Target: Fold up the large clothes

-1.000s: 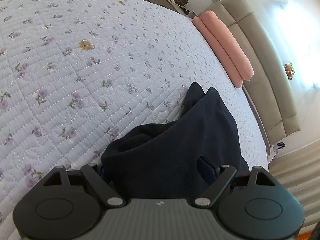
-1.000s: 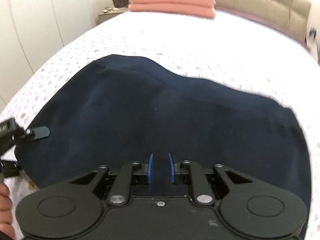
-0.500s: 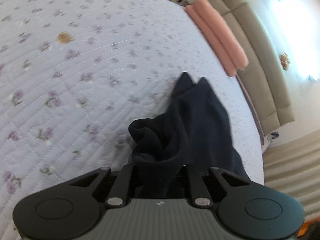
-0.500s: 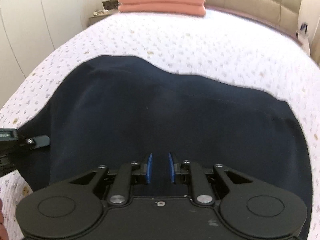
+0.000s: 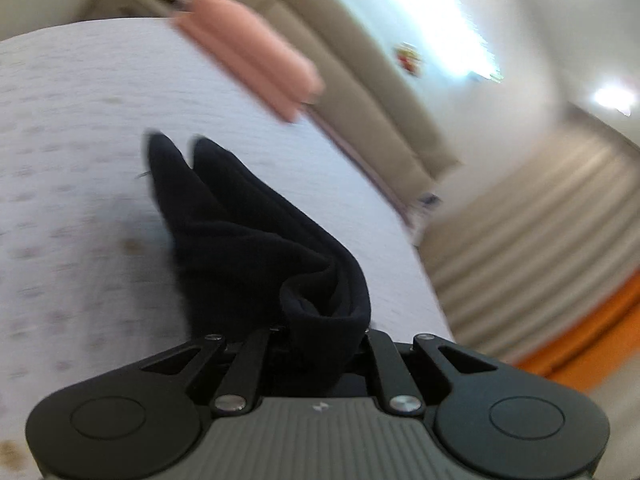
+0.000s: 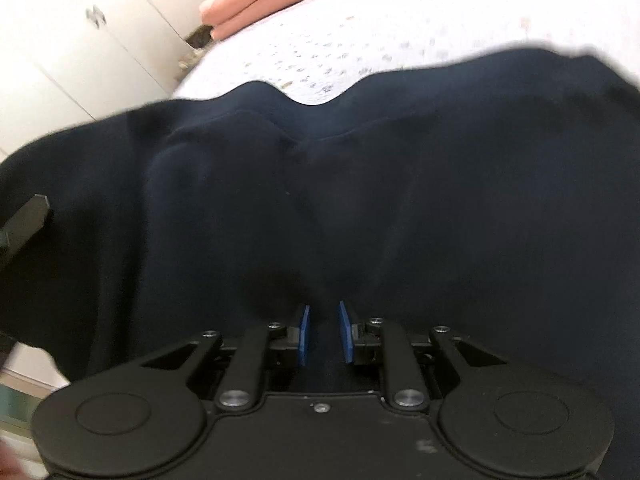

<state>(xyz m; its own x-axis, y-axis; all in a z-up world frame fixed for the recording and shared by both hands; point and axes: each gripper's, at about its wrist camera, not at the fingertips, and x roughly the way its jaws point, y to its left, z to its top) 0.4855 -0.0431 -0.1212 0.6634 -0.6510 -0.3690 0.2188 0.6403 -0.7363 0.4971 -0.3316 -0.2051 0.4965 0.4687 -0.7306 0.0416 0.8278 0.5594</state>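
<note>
Bed [image 5: 80, 128], covered by a white quilt printed with small flowers, fills the left of the left wrist view and appears again beyond the cloth in the right wrist view; both views are motion-blurred. Padded beige headboard [image 5: 360, 80] runs along the far side of the bed, with a white wardrobe [image 6: 80, 48] beside the bed in the right wrist view and a pleated curtain [image 5: 540, 232] on the right of the left wrist view. Dark navy garment [image 6: 360, 200], the task's thing, lies spread across the bed and spans nearly the full width of the right wrist view; its far edge shows a dip near the middle, with quilt visible behind it. In the left wrist view the same garment [image 5: 248, 240] rises from the quilt as a bunched, folded ridge running up to the gripper. Two pink pillows [image 5: 256, 52], stacked, lie against the headboard, well apart from the garment. Left gripper [image 5: 320, 340]: fingers closed down on a thick fold of the garment, which wraps over and hides the pads; the held edge is lifted clear of the quilt. Right gripper [image 6: 323, 334]: blue-padded fingers [image 6: 304, 334] stand only narrowly apart, with dark cloth filling the gap between them, gripping the near edge of the garment. A black finger of the left gripper shows at the left edge of the right wrist view, against the garment.
</note>
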